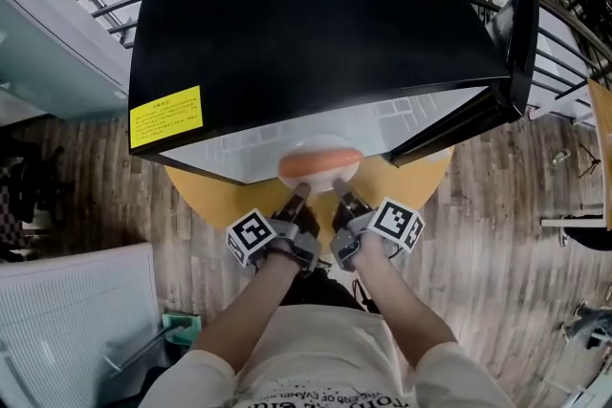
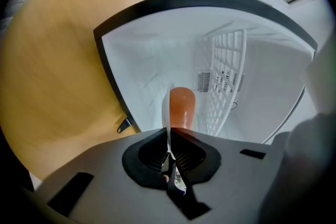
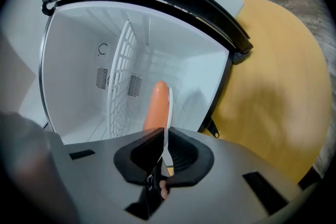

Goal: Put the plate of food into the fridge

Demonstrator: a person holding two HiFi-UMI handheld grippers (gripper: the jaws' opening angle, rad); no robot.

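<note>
Plate with orange food is held at the open mouth of the black fridge. Its far part is seen past the front edge of the fridge and its near rim is still outside, over the round yellow table. Left gripper is clamped on the near-left rim: in the left gripper view the thin white rim is pinched edge-on between the two dark pads, jaws nearly together. Right gripper is clamped on the near-right rim in the same way, the rim being pressed between its pads in the right gripper view. The two grippers are placed side by side, close together. Whether the plate rests on the fridge floor or is carried clear of it cannot be told. White interior is seen in both gripper views, with a white wire shelf standing on edge inside. Fridge door is swung open at the right. A yellow sticker is fixed on the fridge at its front-left corner. Wooden floor is seen around the table.
</note>
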